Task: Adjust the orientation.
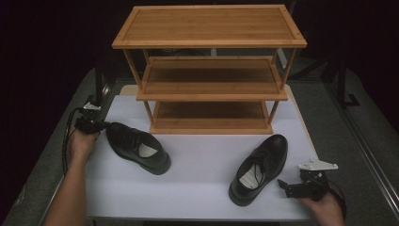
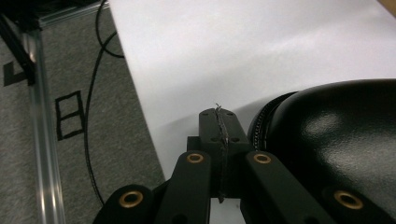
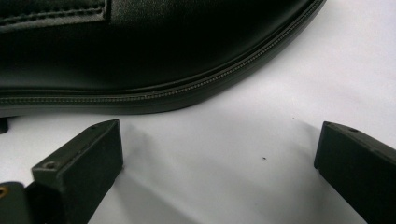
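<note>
Two black leather lace-up shoes lie on the white table top (image 1: 202, 183), in front of a three-tier bamboo shoe rack (image 1: 209, 70) that stands at the far side. The left shoe (image 1: 137, 147) lies on the left part of the table, its long axis running diagonally: the rounded toe points to the near right, the heel to the far left, and the opening with its pale insole faces up. The left gripper (image 1: 96, 125) sits at the left edge of the table, just beside that heel; in the left gripper view its two black jaws are pressed flat together with nothing between them, and the glossy back of the left shoe (image 2: 336, 135) bulges in just to the right of the closed tips, very close, though contact cannot be made out. The right shoe (image 1: 259, 168) lies on the right part of the table, its long axis also on a diagonal: toe to the far right, heel toward the near edge, laces and insole label visible from above. The right gripper (image 1: 295, 187) rests low at the near right, just beside the shoe's outer side. In the right gripper view its jaws stand wide apart over bare table, empty, with the welted sole edge of the right shoe (image 3: 154, 60) lying across just beyond the tips, not touching them.
</note>
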`<state>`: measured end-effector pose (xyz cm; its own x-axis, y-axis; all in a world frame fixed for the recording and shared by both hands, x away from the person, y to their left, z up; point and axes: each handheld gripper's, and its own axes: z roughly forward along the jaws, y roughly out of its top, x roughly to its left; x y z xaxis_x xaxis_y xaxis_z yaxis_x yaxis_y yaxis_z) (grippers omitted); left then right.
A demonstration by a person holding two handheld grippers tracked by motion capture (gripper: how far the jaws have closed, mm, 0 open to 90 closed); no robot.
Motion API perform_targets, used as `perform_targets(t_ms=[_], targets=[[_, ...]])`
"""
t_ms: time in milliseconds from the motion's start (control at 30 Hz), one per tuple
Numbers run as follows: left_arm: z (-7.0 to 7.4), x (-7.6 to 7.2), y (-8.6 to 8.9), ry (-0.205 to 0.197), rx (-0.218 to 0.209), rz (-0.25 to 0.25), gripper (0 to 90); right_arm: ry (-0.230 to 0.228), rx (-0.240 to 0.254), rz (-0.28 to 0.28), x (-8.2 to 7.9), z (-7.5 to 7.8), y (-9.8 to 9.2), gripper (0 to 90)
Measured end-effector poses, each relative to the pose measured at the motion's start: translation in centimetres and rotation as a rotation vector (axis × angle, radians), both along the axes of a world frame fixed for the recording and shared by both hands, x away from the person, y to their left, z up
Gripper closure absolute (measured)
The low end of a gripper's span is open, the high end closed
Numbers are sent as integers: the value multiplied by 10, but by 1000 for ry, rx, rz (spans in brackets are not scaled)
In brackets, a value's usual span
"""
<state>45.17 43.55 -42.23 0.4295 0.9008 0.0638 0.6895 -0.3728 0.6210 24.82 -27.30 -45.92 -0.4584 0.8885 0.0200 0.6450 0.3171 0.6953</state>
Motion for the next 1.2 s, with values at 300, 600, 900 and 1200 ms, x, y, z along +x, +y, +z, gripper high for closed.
perform_targets(t_ms=[300, 600, 900, 1200], targets=[[-2, -8, -12, -10, -38, -18, 900, 0, 0, 0, 0, 0, 0, 8], [-1, -16, -31, 0, -35, -53, 900, 0, 1, 0, 0, 0, 0, 8], [0, -29, -57, 13, -40, -93, 900, 0, 0, 0, 0, 0, 0, 8], [-2, -42, -78, 19, -64, -135, 900, -1, 1, 0, 0, 0, 0, 8]])
